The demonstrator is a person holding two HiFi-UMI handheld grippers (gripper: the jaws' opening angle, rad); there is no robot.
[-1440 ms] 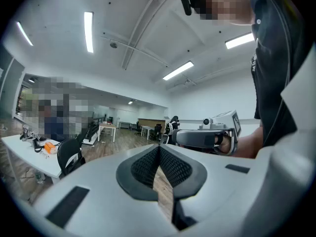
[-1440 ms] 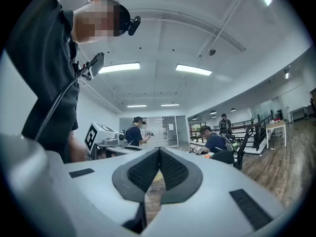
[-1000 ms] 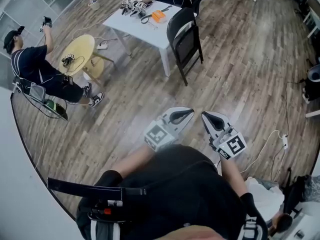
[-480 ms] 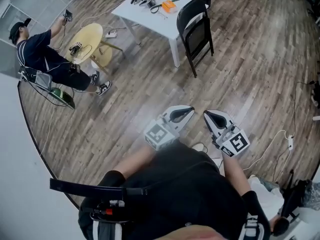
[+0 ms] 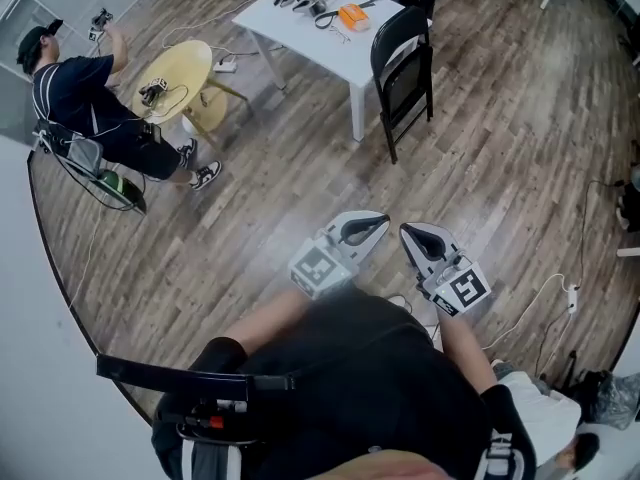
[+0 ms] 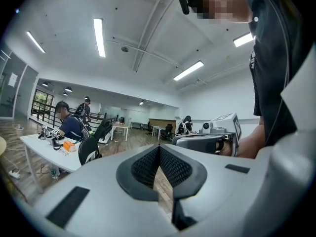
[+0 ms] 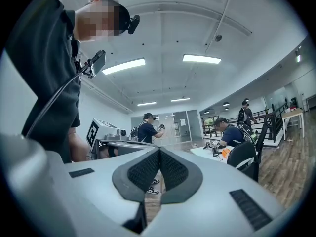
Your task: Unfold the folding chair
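The left hand-held gripper [image 5: 381, 220] and right hand-held gripper [image 5: 406, 231] were closed and empty. The folding chair [image 5: 403, 60] stood well apart on the floor by the table [image 5: 300, 31] corner, seemingly folded and untouched; everything remained to do.

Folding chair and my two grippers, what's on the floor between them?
Nothing: the head view shows only bare wooden floor between the black folding chair and the shut left gripper and right gripper.
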